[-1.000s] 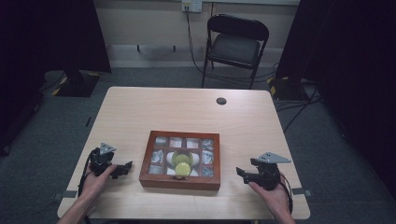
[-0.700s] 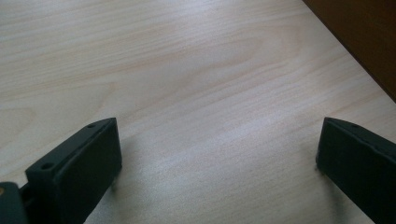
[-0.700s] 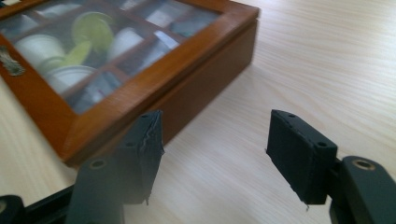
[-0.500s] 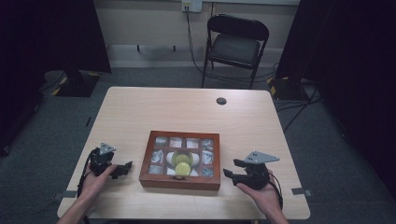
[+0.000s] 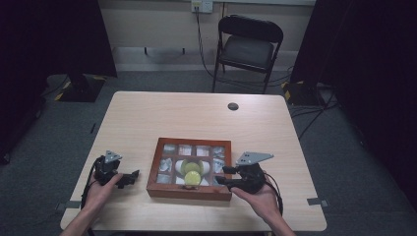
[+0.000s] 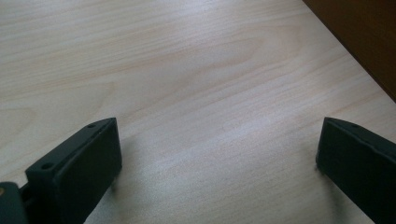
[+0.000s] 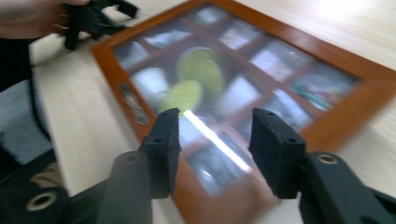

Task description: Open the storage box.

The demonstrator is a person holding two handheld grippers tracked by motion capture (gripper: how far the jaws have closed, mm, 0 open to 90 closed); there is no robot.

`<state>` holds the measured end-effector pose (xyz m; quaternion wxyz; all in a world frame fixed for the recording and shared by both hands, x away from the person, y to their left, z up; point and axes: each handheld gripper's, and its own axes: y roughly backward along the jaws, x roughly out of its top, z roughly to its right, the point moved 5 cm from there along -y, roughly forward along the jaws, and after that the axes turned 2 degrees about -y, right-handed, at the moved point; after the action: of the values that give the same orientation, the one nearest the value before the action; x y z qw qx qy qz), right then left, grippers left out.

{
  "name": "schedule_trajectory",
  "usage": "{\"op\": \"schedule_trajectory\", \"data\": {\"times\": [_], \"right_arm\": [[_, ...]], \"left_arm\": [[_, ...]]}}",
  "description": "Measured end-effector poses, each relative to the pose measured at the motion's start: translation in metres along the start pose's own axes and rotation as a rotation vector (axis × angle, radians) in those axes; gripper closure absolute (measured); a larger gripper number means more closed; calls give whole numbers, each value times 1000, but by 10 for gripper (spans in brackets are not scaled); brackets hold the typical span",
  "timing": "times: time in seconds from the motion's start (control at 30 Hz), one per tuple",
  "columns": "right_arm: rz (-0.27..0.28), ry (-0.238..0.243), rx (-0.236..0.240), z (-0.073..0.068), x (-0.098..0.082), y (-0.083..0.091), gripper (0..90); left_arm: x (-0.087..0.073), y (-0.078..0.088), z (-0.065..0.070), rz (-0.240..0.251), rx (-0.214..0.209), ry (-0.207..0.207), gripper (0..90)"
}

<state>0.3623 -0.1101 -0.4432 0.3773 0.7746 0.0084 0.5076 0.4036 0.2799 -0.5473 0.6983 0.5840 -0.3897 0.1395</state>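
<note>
The box, a brown wooden case with a glass lid over small compartments and two yellow-green round things showing through it, sits near the front edge of the table, between the person's two hands. The right gripper hangs at the box's right end with its jaws partly apart over the glass lid, gripping nothing, though the blur in its own view leaves contact with the lid unclear. The left gripper lies just left of the box, jaws spread wide over bare wood and empty.
</note>
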Motion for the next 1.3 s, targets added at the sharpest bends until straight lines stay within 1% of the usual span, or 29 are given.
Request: {"op": "schedule_trajectory", "data": {"times": [0.07, 0.1, 0.13, 0.17, 0.2, 0.23, 0.27, 0.3, 0.33, 0.4, 0.43, 0.53, 0.57, 0.6, 0.63, 0.67, 0.7, 0.73, 0.77, 0.87, 0.9, 0.93, 1.07, 1.17, 1.3], "right_arm": [[5, 13, 16, -6, 5, -5, 552], [11, 18, 35, -10, 8, -11, 553], [11, 18, 35, -10, 8, -11, 553], [14, 23, 62, -15, 12, -17, 543], [19, 24, 71, -16, 14, -19, 524], [17, 22, 94, -18, 15, -22, 526], [17, 22, 94, -18, 15, -22, 526], [9, 33, 113, -23, 19, -27, 554], [9, 33, 113, -23, 19, -27, 554], [5, 50, 124, -27, 22, -32, 565], [1, 61, 144, -32, 25, -36, 589], [0, 65, 151, -36, 27, -41, 573], [-15, 71, 169, -40, 29, -47, 589], [-15, 71, 169, -40, 29, -47, 589], [-17, 71, 188, -42, 29, -52, 623], [-17, 71, 188, -42, 29, -52, 623], [-24, 79, 198, -44, 28, -57, 669], [-24, 79, 198, -44, 28, -57, 669], [-36, 85, 203, -45, 25, -60, 706], [-37, 87, 197, -44, 22, -63, 720], [-49, 84, 191, -44, 19, -66, 744], [-49, 84, 191, -44, 19, -66, 744], [-61, 95, 203, -46, 17, -68, 791], [-81, 109, 205, -47, 14, -71, 801], [-74, 113, 204, -48, 10, -75, 802]], "left_arm": [[0, 0, 0, 0, 0, 0, 0], [0, 0, 0, 0, 0, 0, 0], [0, 0, 0, 0, 0, 0, 0], [0, 0, 0, 0, 0, 0, 0], [0, 0, 0, 0, 0, 0, 0], [0, 0, 0, 0, 0, 0, 0], [0, 0, 0, 0, 0, 0, 0], [0, 0, 0, 0, 0, 0, 0], [0, 0, 0, 0, 0, 0, 0], [0, 0, 0, 0, 0, 0, 0], [0, 0, 0, 0, 0, 0, 0], [0, 0, 0, 0, 0, 0, 0], [0, 0, 0, 0, 0, 0, 0], [0, 0, 0, 0, 0, 0, 0], [0, 0, 0, 0, 0, 0, 0], [0, 0, 0, 0, 0, 0, 0], [0, 0, 0, 0, 0, 0, 0], [0, 0, 0, 0, 0, 0, 0], [0, 0, 0, 0, 0, 0, 0], [0, 0, 0, -4, -3, -4, 0], [0, 0, 0, -4, -1, -3, 0], [0, 0, 0, -4, -1, -3, 0], [0, 0, 0, -4, -1, -4, 0], [0, 0, 0, -1, -2, 0, 0], [0, 0, 0, -4, -2, -3, 0]]}}
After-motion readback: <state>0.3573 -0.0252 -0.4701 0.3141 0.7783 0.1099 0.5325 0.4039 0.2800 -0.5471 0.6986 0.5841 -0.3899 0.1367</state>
